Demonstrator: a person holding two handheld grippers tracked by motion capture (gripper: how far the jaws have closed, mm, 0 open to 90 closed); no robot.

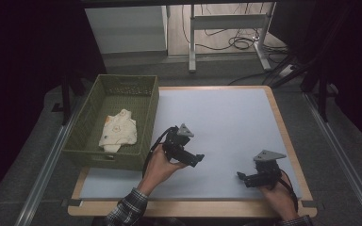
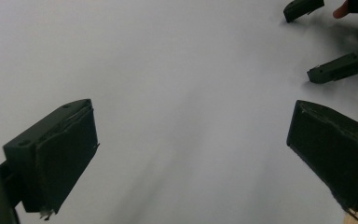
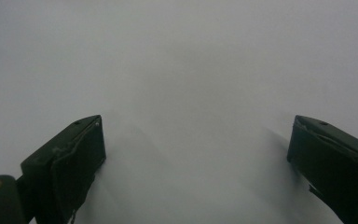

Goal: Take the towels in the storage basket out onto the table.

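The work area is a bench [image 1: 226, 117] with a pale grey top and a wooden edge, standing in a dim room; a desk frame and loose cables lie on the floor beyond its far side.

At the left edge of the bench sits a green slotted basket [image 1: 143, 117]. Inside it, toward the near end, lies a small cream cloth [image 1: 118, 131] with a faint printed pattern. It is bunched and partly folded, resting flat on the basket floor and well apart from both grippers.

The left gripper [image 1: 199, 158] is held over the bare bench just right of the basket's near corner. Its jaws stand wide apart with nothing between them. The right gripper [image 1: 243, 178] is held near the near right corner of the bench, jaws likewise spread wide and empty.

Handling assessment: the cloth appears light, soft and limp. It will drape and sag when lifted, will not slip readily against the pads, and is not fragile. Recommended grasp: pinch a raised fold or a free corner on the upper surface, closing fully. The basket walls likely limit side access, so approach from above.
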